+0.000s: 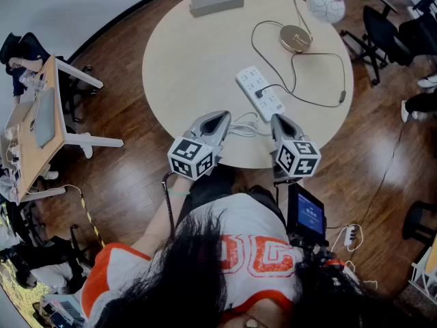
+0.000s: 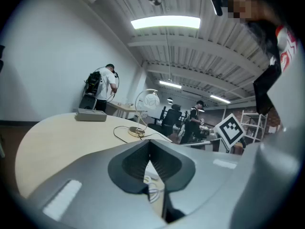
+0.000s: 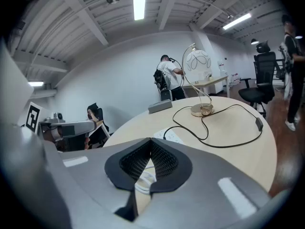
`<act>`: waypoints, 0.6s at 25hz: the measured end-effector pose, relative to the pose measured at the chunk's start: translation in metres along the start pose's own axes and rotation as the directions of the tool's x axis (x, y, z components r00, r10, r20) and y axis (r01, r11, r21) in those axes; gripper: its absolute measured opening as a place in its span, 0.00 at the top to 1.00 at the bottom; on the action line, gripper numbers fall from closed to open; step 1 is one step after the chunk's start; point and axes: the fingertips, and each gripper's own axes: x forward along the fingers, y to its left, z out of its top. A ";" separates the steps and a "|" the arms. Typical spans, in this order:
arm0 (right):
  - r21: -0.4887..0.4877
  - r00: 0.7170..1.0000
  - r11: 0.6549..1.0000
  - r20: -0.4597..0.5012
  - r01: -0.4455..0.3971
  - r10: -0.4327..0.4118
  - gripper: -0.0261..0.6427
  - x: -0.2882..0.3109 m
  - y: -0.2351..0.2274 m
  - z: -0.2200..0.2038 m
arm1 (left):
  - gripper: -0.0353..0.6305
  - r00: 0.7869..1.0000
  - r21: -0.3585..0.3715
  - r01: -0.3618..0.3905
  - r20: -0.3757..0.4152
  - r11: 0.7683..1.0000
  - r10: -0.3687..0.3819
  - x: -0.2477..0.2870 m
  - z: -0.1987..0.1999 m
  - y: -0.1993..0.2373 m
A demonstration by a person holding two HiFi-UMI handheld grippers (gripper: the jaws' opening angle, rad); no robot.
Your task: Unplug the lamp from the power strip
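Note:
A white power strip (image 1: 259, 92) lies on the round beige table (image 1: 184, 60), with the lamp's black cord (image 1: 321, 101) plugged into its near half. The lamp's gold base (image 1: 295, 37) and white globe (image 1: 326, 4) stand at the far right of the table. My left gripper (image 1: 217, 123) and right gripper (image 1: 281, 125) hover at the near table edge, one on each side of the strip's near end. Both are shut and empty. In the right gripper view the strip (image 3: 171, 136) lies just beyond the shut right gripper (image 3: 151, 144), with the lamp base (image 3: 202, 110) behind it.
A grey box (image 1: 216, 1) sits at the table's far edge. The strip's white cable (image 1: 242, 125) is coiled between the grippers. Office chairs (image 1: 382, 33) stand to the right, a desk (image 1: 37, 125) to the left. People stand in the background (image 2: 106, 87).

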 end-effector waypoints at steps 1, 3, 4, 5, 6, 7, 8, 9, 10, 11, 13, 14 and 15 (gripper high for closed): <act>-0.009 1.000 1.000 -0.004 0.007 -0.008 0.96 0.010 0.001 0.003 | 0.95 1.000 0.013 0.014 -0.013 1.000 -0.014 0.009 0.002 0.011; -0.026 1.000 0.999 -0.012 0.019 -0.019 0.95 0.028 0.003 0.007 | 0.95 0.998 0.034 0.038 -0.041 0.999 -0.037 0.027 0.004 0.035; -0.032 1.000 0.999 -0.018 0.023 -0.024 0.95 0.036 0.004 0.008 | 0.95 0.997 0.040 0.051 -0.060 0.998 -0.049 0.037 0.005 0.047; -0.038 0.999 0.999 -0.026 0.028 -0.029 0.94 0.043 0.005 0.008 | 0.95 0.994 0.043 0.069 -0.086 0.997 -0.065 0.048 0.003 0.058; -0.046 0.999 0.998 -0.036 0.037 -0.038 0.93 0.048 0.005 0.007 | 0.95 0.989 0.045 0.094 -0.120 0.995 -0.088 0.060 0.000 0.067; -0.058 0.997 0.997 -0.049 0.051 -0.053 0.92 0.051 0.005 0.005 | 0.95 0.980 0.049 0.125 -0.163 0.991 -0.116 0.072 -0.006 0.073; -0.076 0.995 0.995 -0.064 0.069 -0.074 0.91 0.053 0.004 0.001 | 0.95 0.967 0.055 0.158 -0.210 0.986 -0.144 0.084 -0.013 0.076; -0.100 0.992 0.991 -0.080 0.088 -0.096 0.90 0.054 0.004 -0.003 | 0.95 0.952 0.062 0.190 -0.256 0.980 -0.169 0.095 -0.021 0.077; -0.129 0.989 0.986 -0.096 0.104 -0.117 0.90 0.055 0.004 -0.007 | 0.95 0.936 0.070 0.218 -0.297 0.974 -0.188 0.104 -0.029 0.078; -0.160 0.985 0.980 -0.110 0.115 -0.133 0.90 0.058 0.004 -0.010 | 0.95 0.922 0.076 0.240 -0.331 0.968 -0.203 0.113 -0.037 0.078; -0.224 0.979 0.967 -0.131 0.122 -0.154 0.90 0.067 0.004 -0.014 | 0.95 0.896 0.078 0.269 -0.385 0.960 -0.219 0.131 -0.048 0.080; -0.258 0.977 0.958 -0.136 0.125 -0.164 0.90 0.074 0.003 -0.014 | 0.95 0.887 0.076 0.274 -0.406 0.959 -0.222 0.140 -0.051 0.082; -0.291 0.974 0.948 -0.141 0.131 -0.177 0.89 0.079 0.002 -0.014 | 0.95 0.879 0.074 0.276 -0.423 0.958 -0.221 0.148 -0.053 0.084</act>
